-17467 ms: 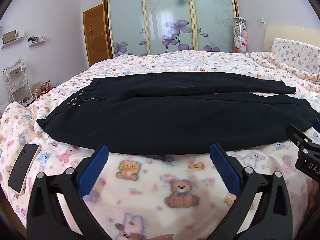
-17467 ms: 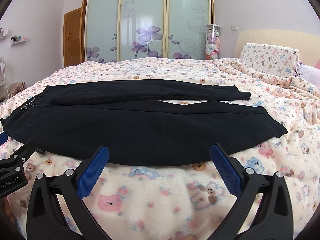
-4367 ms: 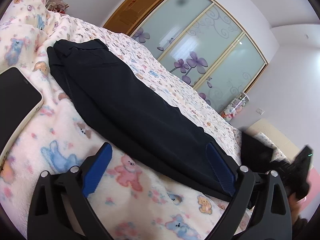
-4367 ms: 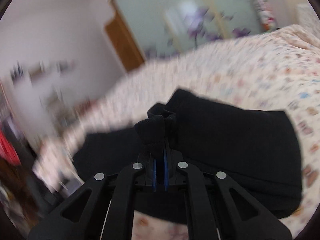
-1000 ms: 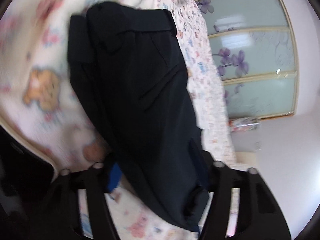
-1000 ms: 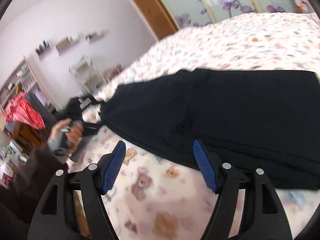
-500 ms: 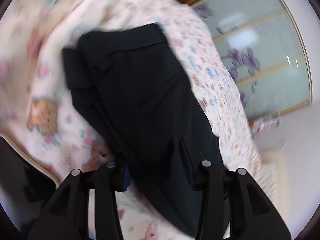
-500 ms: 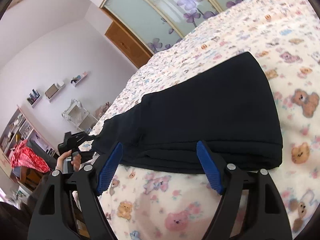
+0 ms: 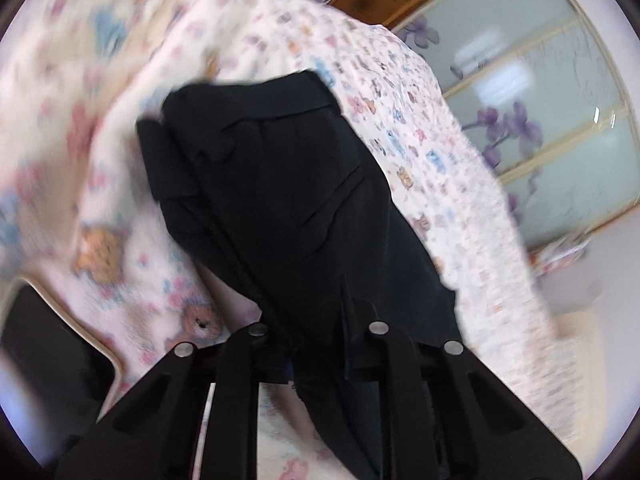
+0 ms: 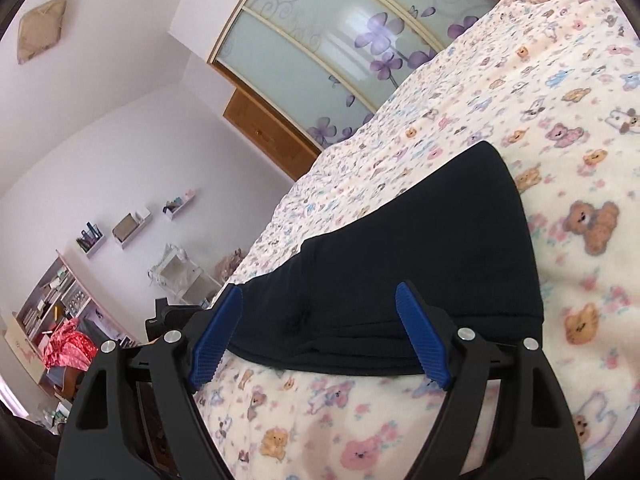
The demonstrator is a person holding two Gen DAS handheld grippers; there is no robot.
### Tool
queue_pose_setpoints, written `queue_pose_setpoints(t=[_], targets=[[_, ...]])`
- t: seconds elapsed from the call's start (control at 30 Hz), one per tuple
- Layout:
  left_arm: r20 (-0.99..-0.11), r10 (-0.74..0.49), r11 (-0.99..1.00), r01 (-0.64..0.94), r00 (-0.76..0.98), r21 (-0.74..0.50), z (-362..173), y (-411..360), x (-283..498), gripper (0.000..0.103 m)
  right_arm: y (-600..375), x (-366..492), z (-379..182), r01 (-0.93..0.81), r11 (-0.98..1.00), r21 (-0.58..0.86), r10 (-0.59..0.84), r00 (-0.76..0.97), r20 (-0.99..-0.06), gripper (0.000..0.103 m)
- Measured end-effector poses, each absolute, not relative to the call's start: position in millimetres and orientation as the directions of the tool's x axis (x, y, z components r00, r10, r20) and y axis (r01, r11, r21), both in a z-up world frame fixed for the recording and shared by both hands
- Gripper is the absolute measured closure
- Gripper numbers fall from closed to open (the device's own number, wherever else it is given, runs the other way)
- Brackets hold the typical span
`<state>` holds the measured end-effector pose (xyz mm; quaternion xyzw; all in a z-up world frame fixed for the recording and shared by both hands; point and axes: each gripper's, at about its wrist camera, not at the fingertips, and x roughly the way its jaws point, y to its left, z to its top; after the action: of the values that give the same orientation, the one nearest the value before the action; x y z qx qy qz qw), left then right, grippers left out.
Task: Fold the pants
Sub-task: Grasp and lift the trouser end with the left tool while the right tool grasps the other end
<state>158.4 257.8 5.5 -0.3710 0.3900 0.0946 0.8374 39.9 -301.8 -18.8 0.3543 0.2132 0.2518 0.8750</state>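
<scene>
The black pants [image 9: 280, 200] lie folded on the bear-print blanket [image 9: 420, 152]. In the left wrist view my left gripper [image 9: 316, 344] is closed on a thick edge of the pants, which bunches between the jaws and hides the pads. In the right wrist view the folded pants [image 10: 420, 264] lie just beyond my right gripper [image 10: 320, 336], which is open and empty, its blue pads [image 10: 420, 336] at the near edge of the cloth.
A black phone [image 9: 44, 352] lies on the blanket at the left gripper's lower left. Sliding wardrobe doors [image 10: 332, 40] stand behind the bed. Shelves and a red bag [image 10: 68, 348] stand off the bed's left side. Bare blanket [image 10: 580, 240] lies right of the pants.
My left gripper has closed down on the edge of the pants. My right gripper stays open and has tilted and come closer to the folded pants.
</scene>
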Motion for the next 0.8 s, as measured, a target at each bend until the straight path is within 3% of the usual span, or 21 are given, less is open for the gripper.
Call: queue_pose_setpoints(t=[0.1,0.23,0.33,0.4,0.53,0.63,0.7,0.8], targets=[[-0.731,0.006,0.860,-0.377,0.682,-0.345,39.4,220.2,165.0,0.089,-305.0,40.2,-18.6,-0.286,0.622,0.729,0.580,0.794,-0.182,0.022],[-0.659,0.117,0.976,-0.207,0.743,-0.060,86.3,146.0,168.4,0.089,-312.5,39.2,-18.8,-0.272,0.618,0.738,0.557,0.814,-0.166,0.022],[-0.600,0.097,0.993,-0.041,0.794,0.106,104.0,77.7,165.0,0.090,-319.5,39.0,-19.1,-0.256,0.616,0.745,0.532,0.833,-0.153,0.022],[-0.565,0.020,0.964,0.134,0.825,0.230,103.8,11.2,148.4,0.090,-325.2,37.7,-18.9,-0.240,0.620,0.747,0.504,0.851,-0.145,0.022],[-0.571,-0.172,0.839,0.424,0.802,0.342,73.7,-86.2,105.9,0.090,-338.5,31.9,-17.8,-0.196,0.638,0.744,0.434,0.891,-0.137,0.022],[-0.649,-0.305,0.692,0.631,0.697,0.352,27.4,-144.9,65.0,0.090,-354.1,27.5,-19.0,-0.141,0.644,0.752,0.366,0.920,-0.142,0.022],[-0.678,-0.289,0.660,0.654,0.676,0.371,-0.9,-157.4,62.3,0.090,-362.9,26.8,-22.1,-0.110,0.632,0.767,0.339,0.929,-0.146,0.022],[-0.685,-0.309,0.706,0.642,0.660,0.300,-12.5,-150.5,66.5,0.089,-372.4,30.4,-28.5,-0.089,0.588,0.804,0.343,0.928,-0.148,0.022]])
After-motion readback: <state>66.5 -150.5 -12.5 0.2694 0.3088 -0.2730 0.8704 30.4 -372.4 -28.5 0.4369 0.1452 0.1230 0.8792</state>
